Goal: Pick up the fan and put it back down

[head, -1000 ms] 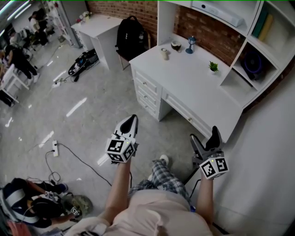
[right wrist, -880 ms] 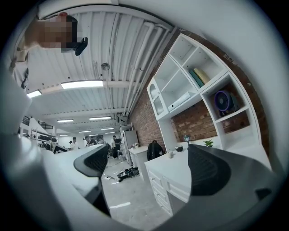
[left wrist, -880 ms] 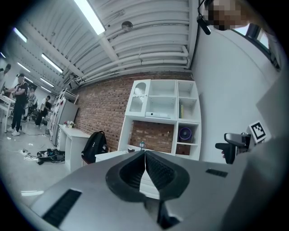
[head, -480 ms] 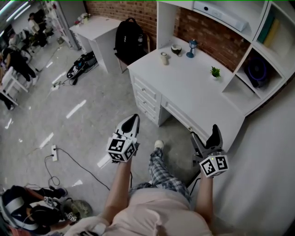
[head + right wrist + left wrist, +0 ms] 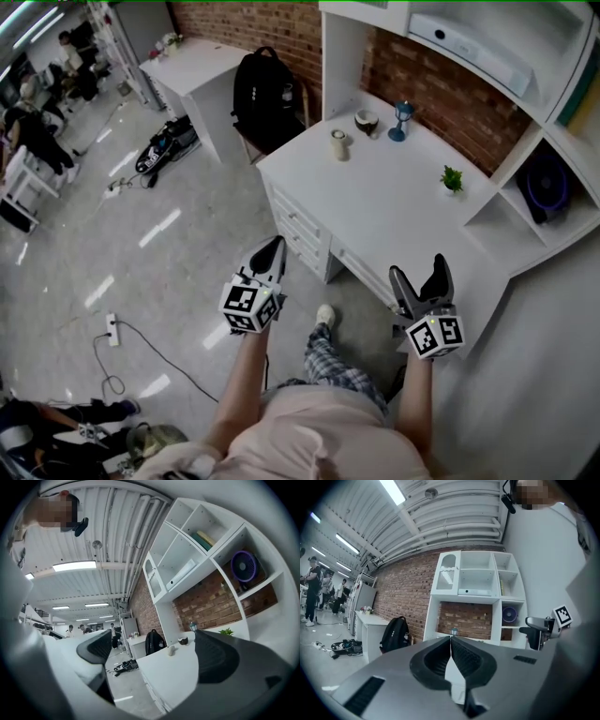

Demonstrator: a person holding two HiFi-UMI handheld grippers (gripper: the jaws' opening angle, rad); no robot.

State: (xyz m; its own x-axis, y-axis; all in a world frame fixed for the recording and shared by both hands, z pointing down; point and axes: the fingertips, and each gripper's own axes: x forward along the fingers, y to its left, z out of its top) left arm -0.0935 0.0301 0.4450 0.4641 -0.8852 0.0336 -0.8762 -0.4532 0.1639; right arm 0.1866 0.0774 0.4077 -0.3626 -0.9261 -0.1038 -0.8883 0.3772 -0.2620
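A round purple fan (image 5: 547, 192) stands in a low cubby of the white shelf unit at the far right; it also shows as the fan (image 5: 509, 615) and the fan (image 5: 243, 566) in the gripper views. My left gripper (image 5: 270, 249) hovers over the floor in front of the desk, jaws shut on nothing, seen close as the left gripper (image 5: 451, 639). My right gripper (image 5: 419, 273) is held above the desk's front right corner, open and empty, seen close as the right gripper (image 5: 152, 651). Both are well short of the fan.
The white desk (image 5: 394, 211) carries a cup (image 5: 338, 143), a bowl (image 5: 367, 120), a blue lamp ornament (image 5: 401, 120) and a small green plant (image 5: 452, 178). A black backpack (image 5: 262, 89) sits left of it beside a second white desk (image 5: 197, 56). Cables and a power strip (image 5: 112, 328) lie on the floor.
The view has moved closer to the desk and the shelf unit; the person has stepped forward. Both grippers keep their places in the view and their states.
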